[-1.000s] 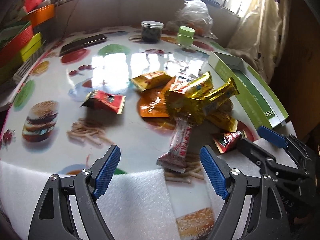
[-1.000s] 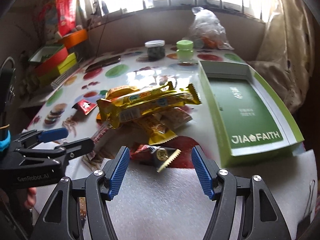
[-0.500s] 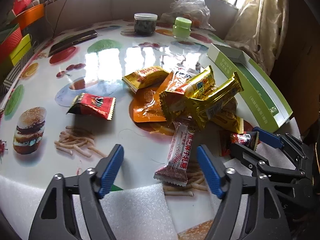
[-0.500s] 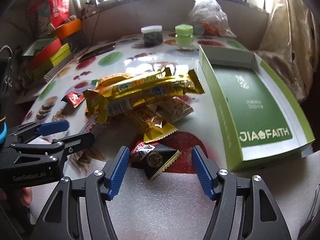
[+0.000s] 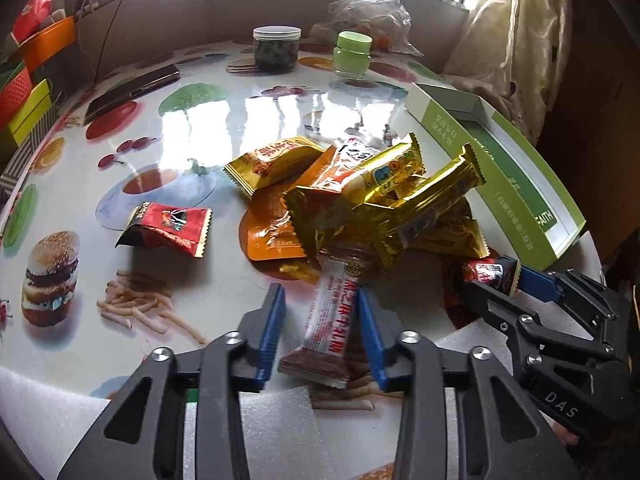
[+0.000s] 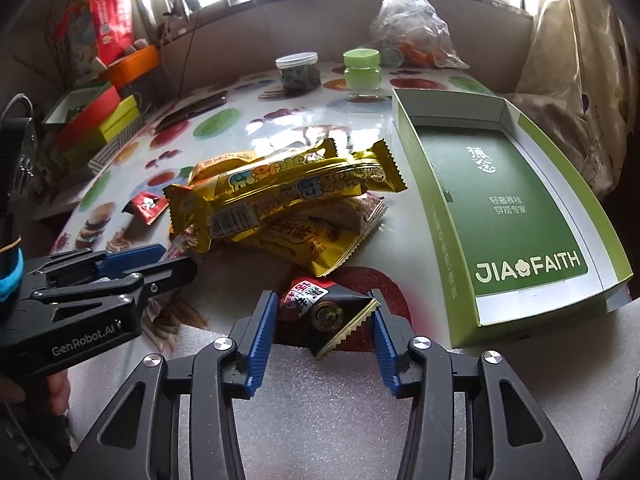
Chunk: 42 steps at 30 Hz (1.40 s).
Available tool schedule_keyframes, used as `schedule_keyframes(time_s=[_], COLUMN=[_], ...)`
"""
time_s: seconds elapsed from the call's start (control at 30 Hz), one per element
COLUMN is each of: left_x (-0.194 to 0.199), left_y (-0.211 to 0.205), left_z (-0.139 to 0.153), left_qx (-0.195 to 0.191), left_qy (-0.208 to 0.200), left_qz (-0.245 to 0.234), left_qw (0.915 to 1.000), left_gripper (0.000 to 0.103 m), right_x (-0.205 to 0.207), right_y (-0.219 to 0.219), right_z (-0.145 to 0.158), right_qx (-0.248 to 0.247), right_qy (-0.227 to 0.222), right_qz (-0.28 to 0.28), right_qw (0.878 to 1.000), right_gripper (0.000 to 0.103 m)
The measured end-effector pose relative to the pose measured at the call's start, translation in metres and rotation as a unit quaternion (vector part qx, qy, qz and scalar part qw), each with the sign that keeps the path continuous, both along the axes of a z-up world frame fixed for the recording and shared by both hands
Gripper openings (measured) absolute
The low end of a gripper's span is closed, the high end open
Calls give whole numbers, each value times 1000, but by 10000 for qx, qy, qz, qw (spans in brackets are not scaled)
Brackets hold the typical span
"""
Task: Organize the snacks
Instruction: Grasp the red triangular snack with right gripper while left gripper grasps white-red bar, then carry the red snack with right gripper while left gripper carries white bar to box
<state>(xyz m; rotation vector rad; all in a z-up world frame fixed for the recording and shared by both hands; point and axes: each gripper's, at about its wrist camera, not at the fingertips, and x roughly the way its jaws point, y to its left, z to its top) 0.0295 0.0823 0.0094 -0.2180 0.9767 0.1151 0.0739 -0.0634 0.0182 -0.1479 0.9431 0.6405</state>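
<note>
Down near the front edge of the table (image 5: 224, 276), got the left gripper (image 5: 320, 300) set around a long white and red snack bar (image 5: 332, 320). Have just been closing its jaws, with the bar between them. Touching the bar with the blue pad on the right side, but looking a tiny bit apart on the other side, so cannot tell if really squeezed yet. Can see the bar lying flat, with its far end tucked under a pile of gold snack packs (image 5: 384, 200). Just to the right, got the right gripper (image 6: 324, 300) around a small dark packet (image 6: 324, 312) with a red and white label. Have just been closing these jaws too, and now pinching the packet from both sides, right where the table meets the white foam mat (image 6: 320, 420). Can see a green box (image 6: 440, 248) close by, open on top, to the right of the pile. Off to the left, well apart from the pile, can spot one red packet (image 5: 168, 226) lying alone. Far back on the table, can spot a dark jar (image 5: 276, 48) with a white lid and a green jar (image 5: 352, 54) near each other.
</note>
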Motion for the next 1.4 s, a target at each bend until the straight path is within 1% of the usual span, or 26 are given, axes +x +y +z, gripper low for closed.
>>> schedule_keyframes(time_s=[0.07,0.13,0.17,0.33,0.6,0.77,0.9,0.97,1.07,1.13,1.4], left_x=[0,-1,-2,-5,-9,-11,-12,-10,-6,-4,0], left_y=[-1,-1,-2,-2,-7,-7,-10,-10,-7,-8,-13], left_z=[1,1,1,5,14,9,11,9,2,-1,-2], left_qx=[-21,-30,-35,-90,-148,-127,-103,-73,-158,-128,68], left_qy=[-8,-5,-13,-103,-200,-102,-148,-111,21,96,75], left_qz=[-10,-5,-7,-20,-74,-28,-54,-20,43,33,12], left_qw=[10000,10000,10000,9999,9997,9999,9998,9999,9999,9999,9999], left_gripper=[28,28,28,27,26,26,26,26,26,27,27], right_x=[-1,-1,-1,-4,-9,-11,-13,-13,-13,-14,-14], right_y=[-1,-3,-4,-7,-10,-18,-22,-24,-26,-26,-26], right_z=[1,2,2,5,15,20,23,22,23,23,25], right_qx=[18,12,37,125,194,256,285,298,313,308,291], right_qy=[-17,-26,-19,-25,-150,-210,-224,-203,-207,-215,-219], right_qz=[4,-28,-29,-26,-36,-164,-213,-249,-269,-264,-261], right_qw=[10000,10000,10000,9999,9997,9993,9991,9990,9989,9989,9990], right_gripper=[32,31,26,24,24,24,24,24,24,24,24])
